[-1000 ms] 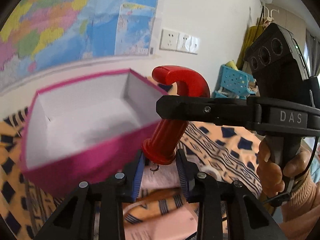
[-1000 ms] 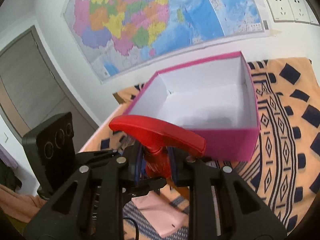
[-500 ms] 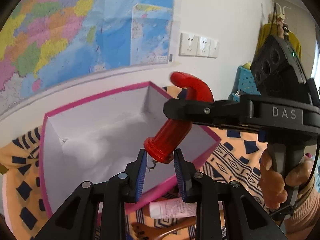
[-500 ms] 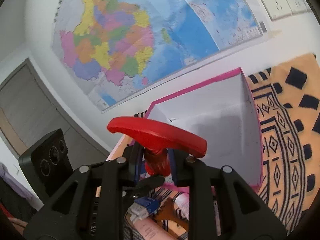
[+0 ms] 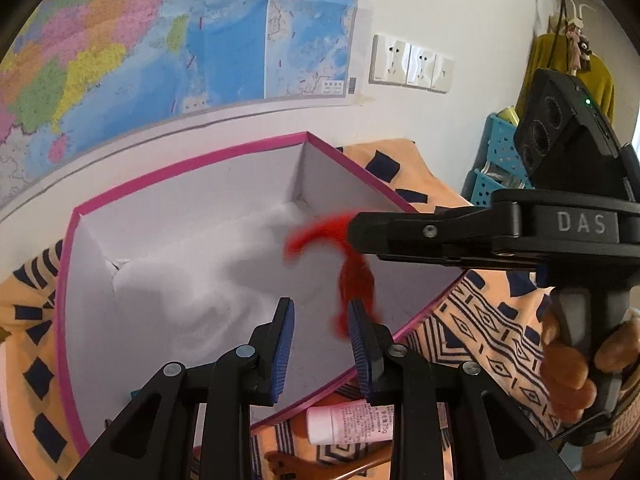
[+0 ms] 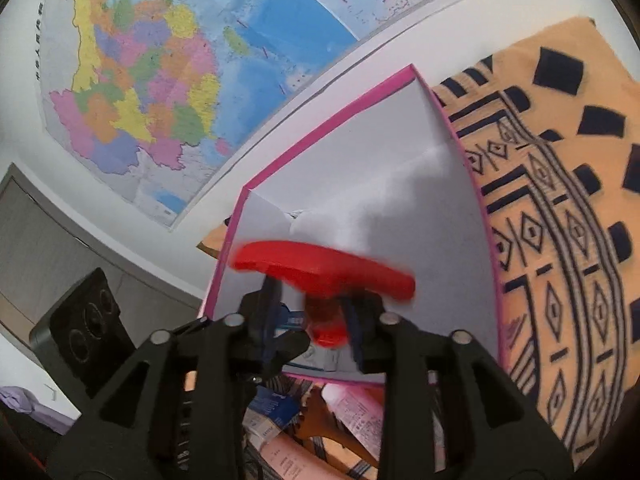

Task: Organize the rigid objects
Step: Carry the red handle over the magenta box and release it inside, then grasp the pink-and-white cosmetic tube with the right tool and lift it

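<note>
A red T-handled corkscrew (image 5: pixel 354 276), blurred by motion, hangs over the open pink box (image 5: pixel 192 168) with a white inside. My left gripper (image 5: pixel 320 344) is open, its right pad (image 5: pixel 360 344) beside the corkscrew's stem. In the right wrist view my right gripper (image 6: pixel 312 320) is open around the corkscrew's stem (image 6: pixel 326 320); the red handle (image 6: pixel 324 268) lies across above its fingers, over the box (image 6: pixel 400 184). The stem leans toward the right finger (image 6: pixel 356 320). My right gripper's finger also crosses the left wrist view (image 5: pixel 440 236).
The box stands on a table with an orange and navy patterned cloth (image 6: pixel 560 200), against a wall with a map (image 5: pixel 160 40). A pink-white tube (image 5: pixel 352 420) and a brown wooden object (image 5: pixel 320 464) lie in front of the box. Blue packets (image 6: pixel 276 404) lie there too.
Both grippers have moved forward over the box and opened. The corkscrew has slipped down and swung, now blurred, with its handle over the box interior.
</note>
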Demonstrator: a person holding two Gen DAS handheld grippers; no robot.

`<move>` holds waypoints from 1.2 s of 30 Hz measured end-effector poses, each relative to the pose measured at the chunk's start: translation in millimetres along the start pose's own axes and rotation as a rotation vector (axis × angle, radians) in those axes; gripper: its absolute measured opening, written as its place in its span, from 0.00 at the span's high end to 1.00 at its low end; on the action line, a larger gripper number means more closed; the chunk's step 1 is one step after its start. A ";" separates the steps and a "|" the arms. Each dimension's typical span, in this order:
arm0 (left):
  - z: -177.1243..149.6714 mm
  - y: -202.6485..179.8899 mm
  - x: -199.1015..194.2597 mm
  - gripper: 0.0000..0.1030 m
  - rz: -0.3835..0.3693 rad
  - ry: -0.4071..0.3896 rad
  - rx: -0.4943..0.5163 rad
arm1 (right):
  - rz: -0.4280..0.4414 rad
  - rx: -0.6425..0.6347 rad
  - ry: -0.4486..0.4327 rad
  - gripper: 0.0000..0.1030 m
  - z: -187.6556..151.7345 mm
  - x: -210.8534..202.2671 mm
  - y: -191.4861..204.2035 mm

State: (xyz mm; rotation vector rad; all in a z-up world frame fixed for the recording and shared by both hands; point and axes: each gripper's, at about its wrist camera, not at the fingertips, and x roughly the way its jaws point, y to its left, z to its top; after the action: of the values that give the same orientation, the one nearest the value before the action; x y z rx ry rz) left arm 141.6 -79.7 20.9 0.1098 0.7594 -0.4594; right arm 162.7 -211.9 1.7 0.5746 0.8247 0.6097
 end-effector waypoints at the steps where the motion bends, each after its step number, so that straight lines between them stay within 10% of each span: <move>1: -1.3 -0.5 -2.5 0.71 0.003 -0.007 0.003 | -0.005 0.000 -0.001 0.59 -1.2 -2.4 0.4; 16: -49.6 6.5 -64.5 0.51 0.005 -0.109 -0.030 | -0.078 -0.177 -0.055 0.49 -48.0 -61.7 8.5; 36: -91.3 8.2 -5.6 0.49 -0.057 0.087 -0.134 | -0.233 -0.188 0.075 0.49 -134.6 -52.3 -36.4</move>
State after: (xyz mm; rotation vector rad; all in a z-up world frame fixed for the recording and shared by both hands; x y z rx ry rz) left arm 83.4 -46.6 -42.0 -0.0172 0.8780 -0.4592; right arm 36.5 -242.3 -71.2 0.2800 0.8798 0.4903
